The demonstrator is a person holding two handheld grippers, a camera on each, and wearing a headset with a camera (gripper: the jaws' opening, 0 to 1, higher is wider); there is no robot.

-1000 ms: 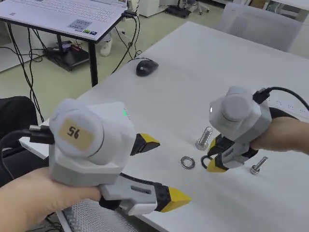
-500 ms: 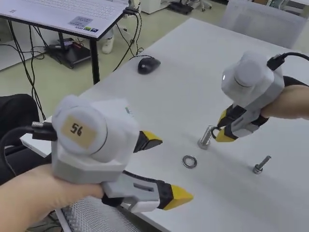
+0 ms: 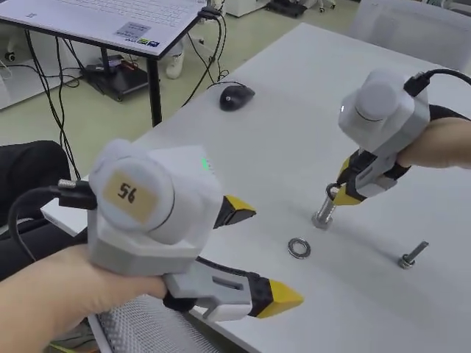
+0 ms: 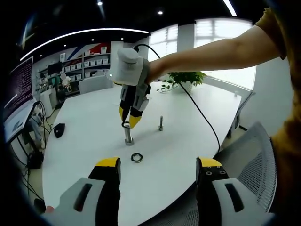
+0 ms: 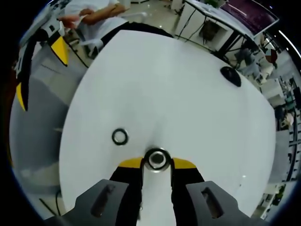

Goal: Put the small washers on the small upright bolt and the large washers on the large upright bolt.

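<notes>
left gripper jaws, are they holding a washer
No, the left gripper has open, empty jaws, and the loose washer lies on the table ahead of them.

Black mouse (image 3: 237, 96) on white table (image 3: 294, 140), laptop (image 3: 103, 15) beyond it, cables (image 3: 208, 51) hanging

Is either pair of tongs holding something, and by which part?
The right tongs pinch a washer by opposite sides of its rim, at the top of the large upright bolt. The left tongs are open, holding nothing.
</notes>
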